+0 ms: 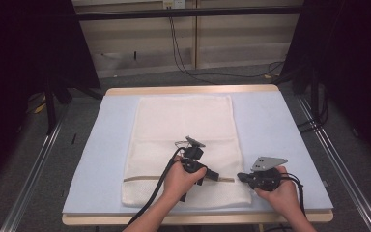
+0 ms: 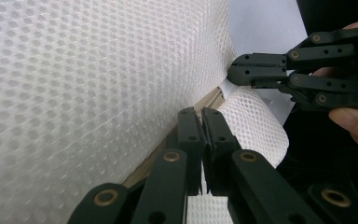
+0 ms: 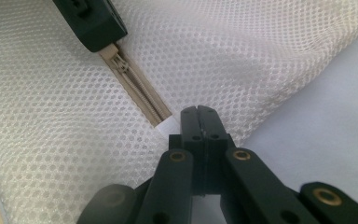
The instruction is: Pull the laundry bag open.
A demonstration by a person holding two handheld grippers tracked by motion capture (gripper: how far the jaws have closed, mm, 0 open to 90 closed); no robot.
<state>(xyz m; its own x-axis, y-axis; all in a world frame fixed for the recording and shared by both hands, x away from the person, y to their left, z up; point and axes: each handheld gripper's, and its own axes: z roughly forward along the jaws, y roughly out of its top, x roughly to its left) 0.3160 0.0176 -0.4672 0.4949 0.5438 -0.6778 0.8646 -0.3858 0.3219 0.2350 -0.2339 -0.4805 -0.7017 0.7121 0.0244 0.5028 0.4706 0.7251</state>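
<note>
Pinching the beige zipper of the white mesh laundry bag, my left gripper sits on its line, my right gripper clamps the zipper's end, jaws together.

We see a white mesh bag with a fine honeycomb pattern of small holes, crossed by a beige zipper. It lies on a pale blue mat over a light wooden bench. Both grippers have black fingers with brass-coloured pivot pins; one carries a grey plate.
</note>
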